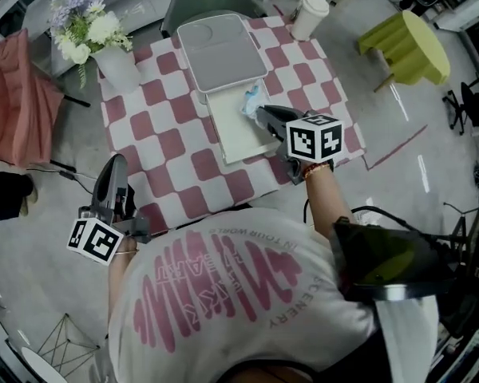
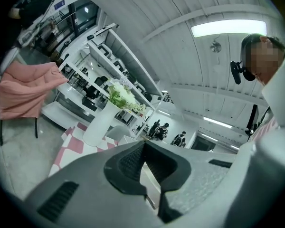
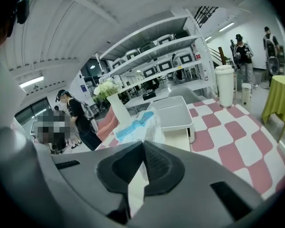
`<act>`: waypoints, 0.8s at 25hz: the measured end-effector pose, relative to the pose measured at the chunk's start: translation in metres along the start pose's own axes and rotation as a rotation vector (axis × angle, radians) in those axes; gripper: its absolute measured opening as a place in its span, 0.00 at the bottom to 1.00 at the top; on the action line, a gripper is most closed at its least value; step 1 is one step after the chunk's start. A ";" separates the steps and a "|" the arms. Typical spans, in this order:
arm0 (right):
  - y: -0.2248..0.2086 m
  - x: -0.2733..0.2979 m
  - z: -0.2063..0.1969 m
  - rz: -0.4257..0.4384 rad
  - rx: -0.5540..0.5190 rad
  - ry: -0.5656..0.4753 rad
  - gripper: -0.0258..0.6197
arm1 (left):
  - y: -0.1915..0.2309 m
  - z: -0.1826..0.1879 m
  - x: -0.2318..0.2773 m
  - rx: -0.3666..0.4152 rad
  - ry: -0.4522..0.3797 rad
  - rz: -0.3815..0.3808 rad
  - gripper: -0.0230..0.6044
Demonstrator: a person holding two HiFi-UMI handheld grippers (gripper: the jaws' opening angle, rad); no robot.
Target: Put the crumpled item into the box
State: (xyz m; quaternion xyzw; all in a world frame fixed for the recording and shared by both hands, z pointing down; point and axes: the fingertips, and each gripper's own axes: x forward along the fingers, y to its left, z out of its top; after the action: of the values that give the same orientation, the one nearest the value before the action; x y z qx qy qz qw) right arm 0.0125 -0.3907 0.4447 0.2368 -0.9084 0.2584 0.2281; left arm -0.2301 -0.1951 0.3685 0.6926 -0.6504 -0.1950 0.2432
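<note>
1. As seen from the head view, the table (image 1: pixel 168 146) carries a pink-and-white chequered cloth and fills the middle of the scene, with the person standing at its near edge
2. A white box (image 1: pixel 215 54) sits open at the centre of the table toward the far side, its shallow grey interior bare; a flat white panel (image 1: pixel 235 134) lies against its near edge and reaches toward the person
3. The left gripper (image 1: pixel 118 163) is held low beyond the near left corner of the table, over the floor and well apart from the box. The left gripper view shows its jaws closed tip to tip with nothing between them
4. The right gripper (image 1: pixel 259 112) is over the right side of the flat panel, pointing toward the box. The right gripper view shows its jaws clamped together on the lower edge of the crumpled item
5. A white vase of flowers (image 1: pixel 116 66) stands at the far left corner of the cloth
6. A white lidded cup (image 1: pixel 310 16) stands at the far right corner, beyond the box
7. The crumpled item (image 1: pixel 251 100), white with blue marking, is pinched at the right gripper's tips. It is at the right-hand side where the panel meets the near edge of the box; whether it touches either surface cannot be told
</note>
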 end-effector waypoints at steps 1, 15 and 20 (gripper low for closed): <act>-0.002 0.005 -0.002 0.010 -0.014 0.025 0.05 | 0.001 -0.001 -0.002 0.000 -0.005 0.016 0.05; -0.033 0.064 -0.024 0.040 -0.141 0.325 0.05 | 0.017 -0.012 -0.035 -0.025 -0.074 0.219 0.05; -0.035 0.078 -0.033 0.025 -0.232 0.425 0.05 | 0.020 -0.014 -0.055 -0.031 -0.104 0.282 0.05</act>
State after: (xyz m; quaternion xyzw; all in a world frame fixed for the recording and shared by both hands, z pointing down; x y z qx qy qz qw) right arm -0.0196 -0.4225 0.5242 0.1381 -0.8664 0.1990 0.4367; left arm -0.2425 -0.1399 0.3887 0.5796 -0.7499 -0.2045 0.2448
